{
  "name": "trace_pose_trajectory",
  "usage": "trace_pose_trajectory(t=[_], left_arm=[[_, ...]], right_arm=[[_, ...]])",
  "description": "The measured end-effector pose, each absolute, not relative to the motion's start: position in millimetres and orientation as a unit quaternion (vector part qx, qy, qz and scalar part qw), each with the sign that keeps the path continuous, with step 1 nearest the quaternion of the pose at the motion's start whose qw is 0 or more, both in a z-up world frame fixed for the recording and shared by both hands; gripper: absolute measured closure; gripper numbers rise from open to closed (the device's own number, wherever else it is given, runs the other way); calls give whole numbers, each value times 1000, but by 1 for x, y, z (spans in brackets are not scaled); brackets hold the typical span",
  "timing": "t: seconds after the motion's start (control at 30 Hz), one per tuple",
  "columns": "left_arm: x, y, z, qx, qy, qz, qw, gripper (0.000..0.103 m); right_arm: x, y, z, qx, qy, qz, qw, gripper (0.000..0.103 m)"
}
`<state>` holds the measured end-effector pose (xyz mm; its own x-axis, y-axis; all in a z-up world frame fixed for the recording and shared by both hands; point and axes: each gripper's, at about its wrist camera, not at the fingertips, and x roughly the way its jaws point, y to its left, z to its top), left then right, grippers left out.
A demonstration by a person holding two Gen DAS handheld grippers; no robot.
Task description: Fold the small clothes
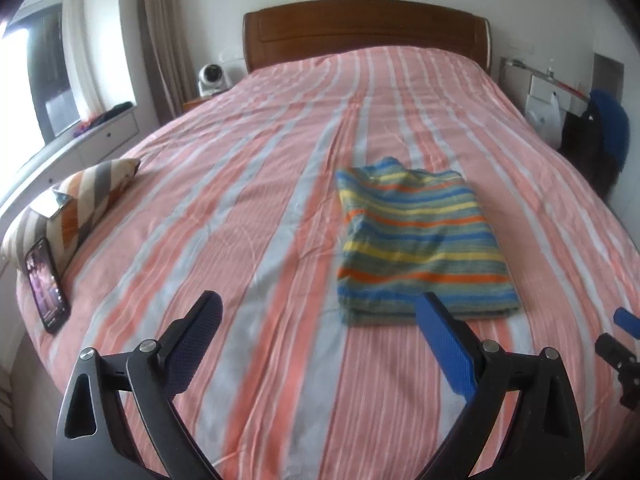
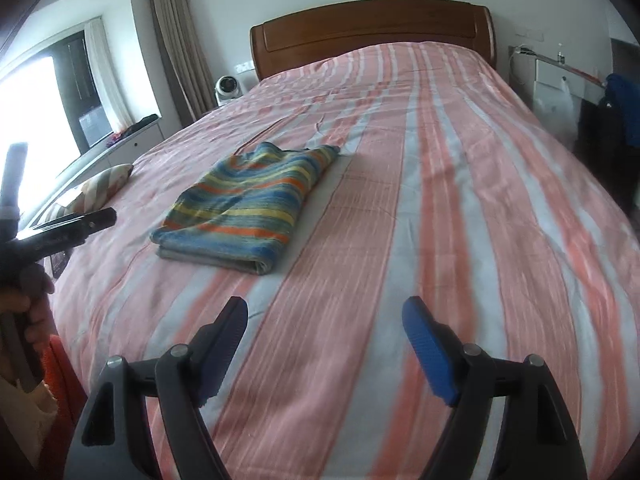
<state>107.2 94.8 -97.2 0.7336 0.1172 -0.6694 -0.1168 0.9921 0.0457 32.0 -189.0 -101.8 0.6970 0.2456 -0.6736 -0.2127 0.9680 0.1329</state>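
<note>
A small striped garment (image 1: 420, 240) in blue, yellow, orange and green lies folded into a rectangle on the pink and grey striped bedspread (image 1: 248, 208). It also shows in the right wrist view (image 2: 244, 204), ahead and to the left. My left gripper (image 1: 320, 304) is open and empty, just short of the garment's near edge, its right finger overlapping that edge in the view. My right gripper (image 2: 326, 312) is open and empty over bare bedspread (image 2: 460, 208), to the right of the garment. The left gripper's body (image 2: 60, 228) shows at the far left of the right wrist view.
A zigzag-patterned pillow (image 1: 84, 204) lies at the bed's left edge with a phone (image 1: 46, 284) propped against it. A wooden headboard (image 1: 360, 28) stands at the far end. A white fan (image 1: 210, 78) sits on the nightstand. A desk and blue chair (image 1: 608, 132) stand to the right.
</note>
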Motion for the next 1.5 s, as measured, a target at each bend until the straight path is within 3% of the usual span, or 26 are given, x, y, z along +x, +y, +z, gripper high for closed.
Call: trace_pose_trajectory(t=[0.33,0.57,0.77,0.97,1.13,1.27,1.33,1.37,1.43,1.47,1.5], left_arm=[[107,90,-124,20,381,63,922,4],[104,108,-166,-24,423,30,905,5],[129,131,-162,-71,434,-27,898,5],[222,149,-151,-163,469,-128,858,4],[296,139,-175,-135,513,-118,839,5],[325,135,-192,-95,540,-88,832,4],[329,128,-192,-82,542,-86,832,3],[329,122,-193,-73,542,-85,833,6],[328,112,-194,-61,538,-99,835,49],[325,104,-194,-74,535,-126,832,79],[326,103,-192,-74,531,-121,836,81]], right_arm=[[22,-189,-118,14,382,114,917,24],[19,-184,-137,2,401,116,909,23],[30,-185,-143,30,414,124,901,23],[93,-188,-120,137,401,159,891,23],[188,-165,-119,169,421,197,869,23],[263,-146,-155,213,477,215,825,24],[285,-135,-171,233,496,229,804,32],[290,-127,-176,227,500,232,803,47],[293,-106,-175,168,508,209,819,70],[287,-85,-167,89,498,190,841,75],[280,-68,-161,27,485,180,855,77]])
